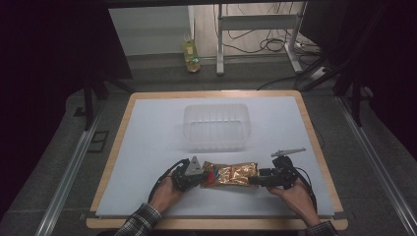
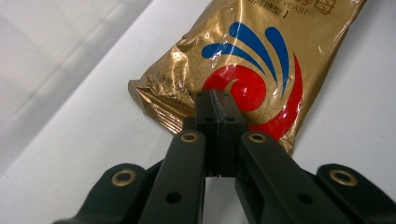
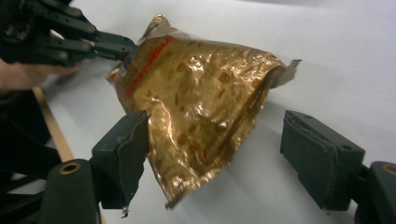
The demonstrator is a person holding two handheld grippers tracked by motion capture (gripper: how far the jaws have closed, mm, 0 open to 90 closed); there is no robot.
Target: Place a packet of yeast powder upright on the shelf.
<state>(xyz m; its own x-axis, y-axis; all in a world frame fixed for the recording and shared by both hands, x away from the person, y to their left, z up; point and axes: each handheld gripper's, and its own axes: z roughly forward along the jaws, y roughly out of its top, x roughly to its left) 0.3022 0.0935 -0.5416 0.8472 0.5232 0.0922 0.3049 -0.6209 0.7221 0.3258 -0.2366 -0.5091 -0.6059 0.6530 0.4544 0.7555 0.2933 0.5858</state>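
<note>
A gold foil packet (image 1: 230, 174) lay on the white tabletop (image 1: 147, 147), just in front of a clear plastic tub (image 1: 215, 127). The left gripper (image 2: 215, 106) had its jaws clamped tight on the packet's edge. The right gripper (image 3: 215, 154) stood at the opposite end, jaws apart on either side of the foil, one touching it.

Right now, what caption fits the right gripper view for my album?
Right gripper open around one end of a gold packet, left gripper pinching the other end.
</note>
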